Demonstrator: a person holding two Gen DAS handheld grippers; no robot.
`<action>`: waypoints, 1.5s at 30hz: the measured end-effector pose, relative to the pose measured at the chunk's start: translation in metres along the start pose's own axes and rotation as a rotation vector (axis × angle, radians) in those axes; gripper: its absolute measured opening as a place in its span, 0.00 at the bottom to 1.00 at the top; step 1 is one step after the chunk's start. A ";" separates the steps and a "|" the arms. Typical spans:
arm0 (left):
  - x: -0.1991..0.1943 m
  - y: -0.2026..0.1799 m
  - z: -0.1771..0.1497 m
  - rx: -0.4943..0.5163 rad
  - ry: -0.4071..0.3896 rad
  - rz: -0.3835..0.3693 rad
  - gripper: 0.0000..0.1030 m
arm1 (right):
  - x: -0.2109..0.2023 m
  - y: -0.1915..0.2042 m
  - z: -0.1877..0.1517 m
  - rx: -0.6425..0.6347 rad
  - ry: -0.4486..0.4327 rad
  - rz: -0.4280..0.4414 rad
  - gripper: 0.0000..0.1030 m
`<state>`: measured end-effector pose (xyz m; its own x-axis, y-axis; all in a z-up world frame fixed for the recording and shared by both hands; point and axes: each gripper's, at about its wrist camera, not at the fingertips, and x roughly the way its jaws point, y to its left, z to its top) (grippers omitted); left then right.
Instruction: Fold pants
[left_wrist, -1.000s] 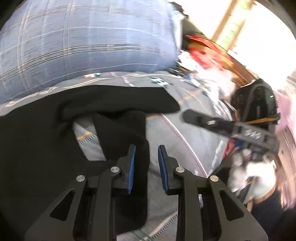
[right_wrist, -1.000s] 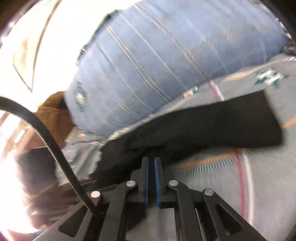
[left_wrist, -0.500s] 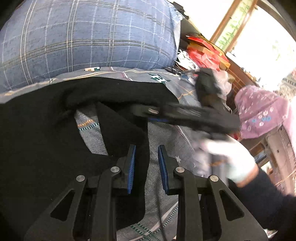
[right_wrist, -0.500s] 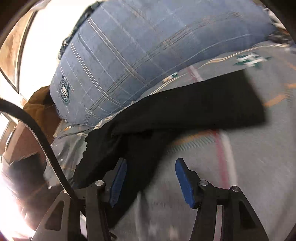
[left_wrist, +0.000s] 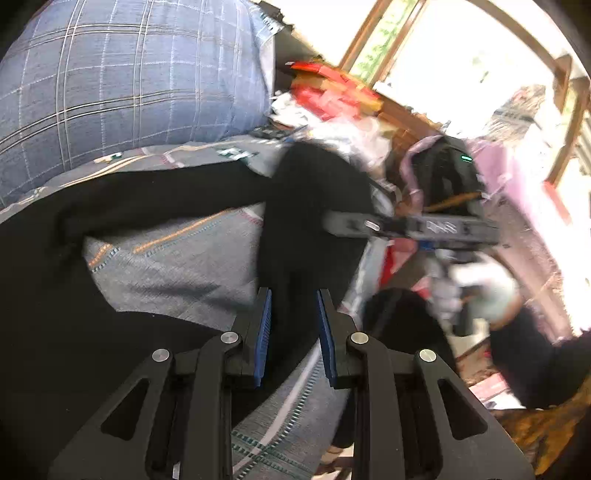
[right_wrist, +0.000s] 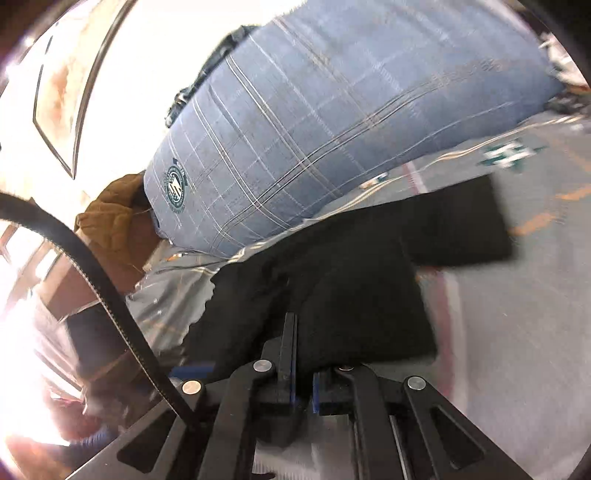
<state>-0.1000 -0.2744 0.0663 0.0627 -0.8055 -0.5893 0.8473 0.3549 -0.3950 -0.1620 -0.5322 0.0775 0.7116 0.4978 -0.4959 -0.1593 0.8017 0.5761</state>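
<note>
Black pants (left_wrist: 155, 199) lie on a grey patterned bedsheet (left_wrist: 184, 266). One leg runs along the far side below the pillow; the other hangs lifted in the right gripper (left_wrist: 332, 223), seen across the left wrist view. In the right wrist view the right gripper (right_wrist: 303, 354) is shut on the black pants (right_wrist: 332, 288), cloth draped over its right finger. My left gripper (left_wrist: 291, 325) has its jaws part open, and black cloth of the lifted leg lies between them without being pinched.
A big blue plaid pillow (left_wrist: 122, 74) lies at the far side of the bed, also in the right wrist view (right_wrist: 332, 122). Red and white clutter (left_wrist: 332, 99) and a window are at the right. A brown garment (right_wrist: 110, 221) lies left of the pillow.
The right gripper opened, then shut on the near pant leg and lifted it to the right. The left gripper shifted right with the same gap.
</note>
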 end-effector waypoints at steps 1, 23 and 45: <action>0.006 0.001 0.000 -0.017 0.013 0.029 0.23 | -0.011 -0.001 -0.008 -0.008 0.015 -0.042 0.05; 0.002 0.044 0.002 0.286 0.234 0.413 0.68 | 0.001 -0.088 0.011 -0.034 0.178 -0.250 0.49; 0.017 0.037 0.012 0.092 0.116 0.386 0.39 | -0.021 -0.069 -0.004 -0.197 0.202 -0.498 0.10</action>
<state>-0.0609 -0.2810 0.0500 0.3299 -0.5606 -0.7595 0.8171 0.5725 -0.0677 -0.1690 -0.5972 0.0456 0.5913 0.0824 -0.8022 0.0233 0.9926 0.1191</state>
